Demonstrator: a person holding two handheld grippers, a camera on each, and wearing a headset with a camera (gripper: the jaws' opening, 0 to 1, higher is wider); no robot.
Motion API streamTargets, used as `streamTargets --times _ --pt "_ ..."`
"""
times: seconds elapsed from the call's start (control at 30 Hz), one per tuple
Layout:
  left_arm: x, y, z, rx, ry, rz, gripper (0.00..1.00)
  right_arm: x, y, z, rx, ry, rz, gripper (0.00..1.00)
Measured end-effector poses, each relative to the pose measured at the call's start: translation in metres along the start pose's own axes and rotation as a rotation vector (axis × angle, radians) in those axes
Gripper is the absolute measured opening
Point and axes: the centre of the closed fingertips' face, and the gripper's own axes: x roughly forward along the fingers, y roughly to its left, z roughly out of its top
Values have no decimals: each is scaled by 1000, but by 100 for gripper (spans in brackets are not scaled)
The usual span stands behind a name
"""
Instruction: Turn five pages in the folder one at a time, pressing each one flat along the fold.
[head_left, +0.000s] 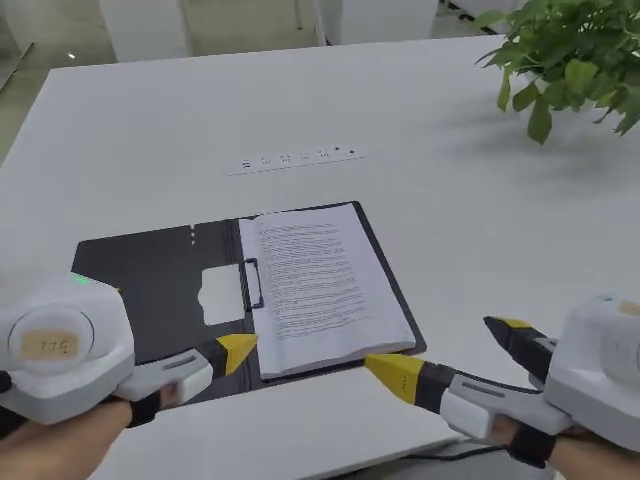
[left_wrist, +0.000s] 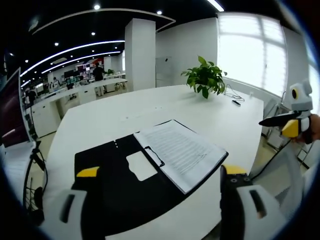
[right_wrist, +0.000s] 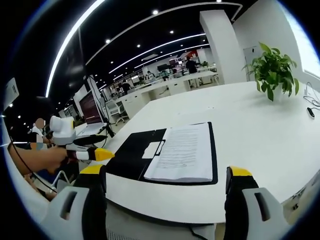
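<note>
Lying open on the white table (head_left: 450, 200), the black folder (head_left: 150, 280) carries its clipped stack of pages (head_left: 320, 285) on its 3 o'clock half. The left gripper (left_wrist: 160, 171) is held at the folder's 7 o'clock and the right gripper (head_left: 445, 347) at its 5 o'clock, both with jaws spread wide, grasping nothing. A potted plant (head_left: 565, 55) stands at 2 o'clock.

Open folder (right_wrist: 170, 150) beyond parted right tool (right_wrist: 165, 171)
</note>
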Motion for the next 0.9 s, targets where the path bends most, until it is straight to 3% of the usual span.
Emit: streamTargets --times 0.53,0.9 --pt "61 -41 -9 11 52 -130 94 -6 3 -6 30 -22 -24 98" --pt "97 -68 -21 54 98 -201 90 -11 2 -6 38 -40 -43 96"
